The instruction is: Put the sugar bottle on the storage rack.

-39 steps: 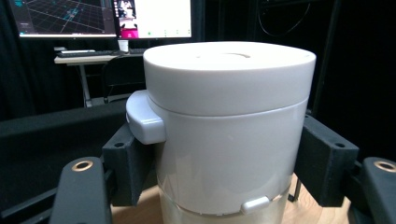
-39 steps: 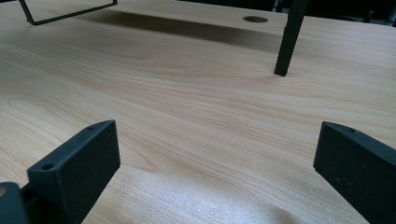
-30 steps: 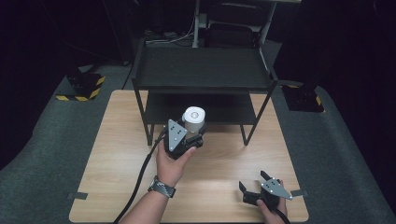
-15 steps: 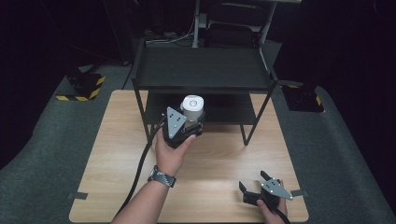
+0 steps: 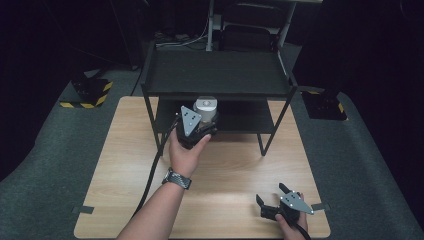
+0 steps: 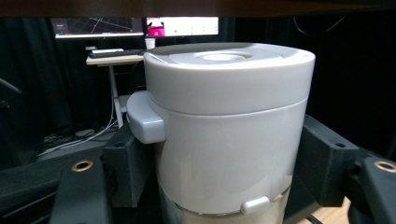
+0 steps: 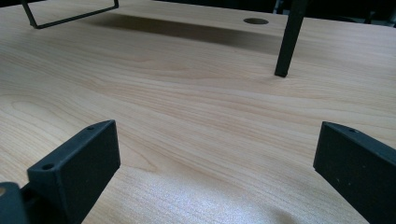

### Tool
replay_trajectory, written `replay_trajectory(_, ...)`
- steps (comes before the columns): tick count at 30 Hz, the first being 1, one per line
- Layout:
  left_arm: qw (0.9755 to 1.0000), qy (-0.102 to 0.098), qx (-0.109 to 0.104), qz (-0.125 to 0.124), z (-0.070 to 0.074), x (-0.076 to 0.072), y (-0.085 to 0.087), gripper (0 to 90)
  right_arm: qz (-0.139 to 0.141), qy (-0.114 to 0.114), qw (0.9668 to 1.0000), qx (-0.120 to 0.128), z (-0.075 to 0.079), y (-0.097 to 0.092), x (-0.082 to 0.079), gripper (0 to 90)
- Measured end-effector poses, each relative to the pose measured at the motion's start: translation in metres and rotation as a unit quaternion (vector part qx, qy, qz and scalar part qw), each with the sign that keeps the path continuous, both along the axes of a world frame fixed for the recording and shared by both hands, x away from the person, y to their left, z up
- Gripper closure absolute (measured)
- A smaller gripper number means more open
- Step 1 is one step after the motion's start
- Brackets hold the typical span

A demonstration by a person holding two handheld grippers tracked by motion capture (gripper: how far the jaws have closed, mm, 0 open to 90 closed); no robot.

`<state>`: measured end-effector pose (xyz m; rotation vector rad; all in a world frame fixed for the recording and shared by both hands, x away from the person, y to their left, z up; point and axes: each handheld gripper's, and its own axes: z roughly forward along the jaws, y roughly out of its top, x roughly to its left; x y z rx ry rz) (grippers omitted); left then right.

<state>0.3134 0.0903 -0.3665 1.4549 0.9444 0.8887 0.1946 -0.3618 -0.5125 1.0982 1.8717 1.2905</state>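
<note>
Wooden counter (image 5: 125, 165) under my black shelf rack (image 5: 220, 75), left tongs (image 5: 196, 131) clamped on the white lidded canister (image 6: 224, 130) at the lower shelf's front edge, left gripper view reveals its side latch, right tongs (image 5: 272, 197) spread wide, holding nothing, low over the counter's near right corner.

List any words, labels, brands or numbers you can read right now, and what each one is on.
No text can be read.
White container held in the left tool: plain, no label on the side facing the camera.
Two screens behind it in the left gripper view: lit, but their content is too small and blurred to read.
Yellow-and-black striped blocks on the floor: hazard stripes, no words.
</note>
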Motion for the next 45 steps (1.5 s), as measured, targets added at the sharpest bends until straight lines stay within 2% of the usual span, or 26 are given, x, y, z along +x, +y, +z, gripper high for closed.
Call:
replay_trajectory(14, 0.9994, 0.012, -0.004, 0.033, 0.0, 0.023, -0.004, 28.7, 0.002, -0.001, 1.0, 0.003, 0.0, -0.001, 0.0, 0.2)
replay_trajectory(23, 0.9987, 0.007, 0.0, 0.05, -0.003, 0.033, -0.005, 28.7, 0.004, -0.001, 1.0, 0.002, 0.0, -0.002, 0.0, 0.2)
replay_trajectory(34, 0.9985, 0.002, -0.002, 0.055, -0.009, 0.036, -0.009, 28.6, 0.005, -0.002, 1.0, 0.002, -0.001, -0.002, 0.0, 0.2)
replay_trajectory(45, 0.9979, -0.015, -0.011, 0.062, -0.019, 0.034, -0.012, 28.4, 0.006, -0.001, 1.0, 0.002, -0.001, -0.002, 0.0, 0.2)
